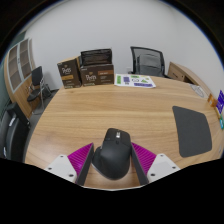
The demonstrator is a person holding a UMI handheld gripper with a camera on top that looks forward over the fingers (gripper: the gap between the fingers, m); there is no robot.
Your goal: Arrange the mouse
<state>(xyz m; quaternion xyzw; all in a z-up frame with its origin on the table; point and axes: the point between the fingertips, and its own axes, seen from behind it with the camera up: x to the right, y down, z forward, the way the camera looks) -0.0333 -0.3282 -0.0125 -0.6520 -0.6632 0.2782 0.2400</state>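
Observation:
A black computer mouse (112,156) sits between my gripper's (112,163) two fingers, with its front end pointing away over the wooden table (110,108). Both magenta pads (77,160) press against its sides, so the gripper is shut on it. A dark grey mouse pad (192,130) lies on the table ahead of the fingers and well to the right, apart from the mouse. I cannot tell whether the mouse rests on the table or is held just above it.
Brown boxes (88,72) and a black device stand at the table's far edge. A printed sheet (136,81) lies near them. A black office chair (147,61) stands behind the table, another chair (12,130) at the left. A blue item (219,101) sits past the mouse pad.

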